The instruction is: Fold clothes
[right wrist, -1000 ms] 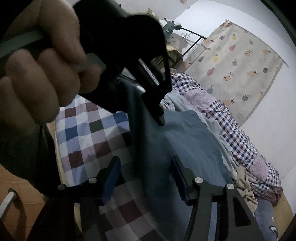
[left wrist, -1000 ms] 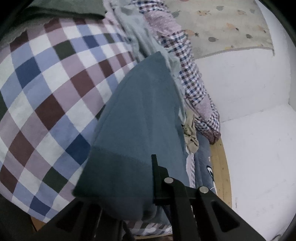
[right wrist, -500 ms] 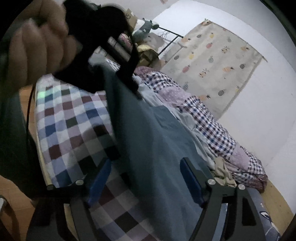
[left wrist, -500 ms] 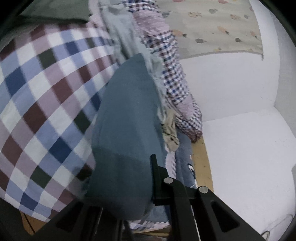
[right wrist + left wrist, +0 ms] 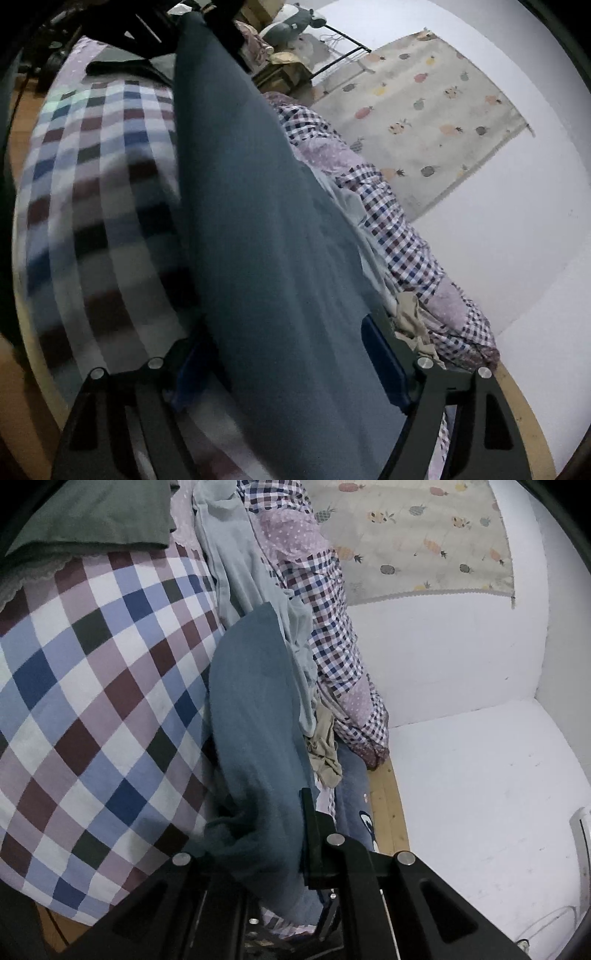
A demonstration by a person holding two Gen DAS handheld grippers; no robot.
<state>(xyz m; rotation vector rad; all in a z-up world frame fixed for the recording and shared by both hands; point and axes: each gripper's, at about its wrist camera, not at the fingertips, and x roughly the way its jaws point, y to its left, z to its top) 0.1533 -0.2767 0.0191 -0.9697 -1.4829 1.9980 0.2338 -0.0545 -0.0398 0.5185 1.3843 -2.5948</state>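
Checked bedsheet, white wall

no words, labels or numbers can be read anywhere, dark print on the pale blue top is too small and creased to make out

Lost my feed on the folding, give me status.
Left tongs shut on teal cloth. Right tongs open, cloth running between the fingers. Cloth stretched over checked bed; clothes pile alongside.
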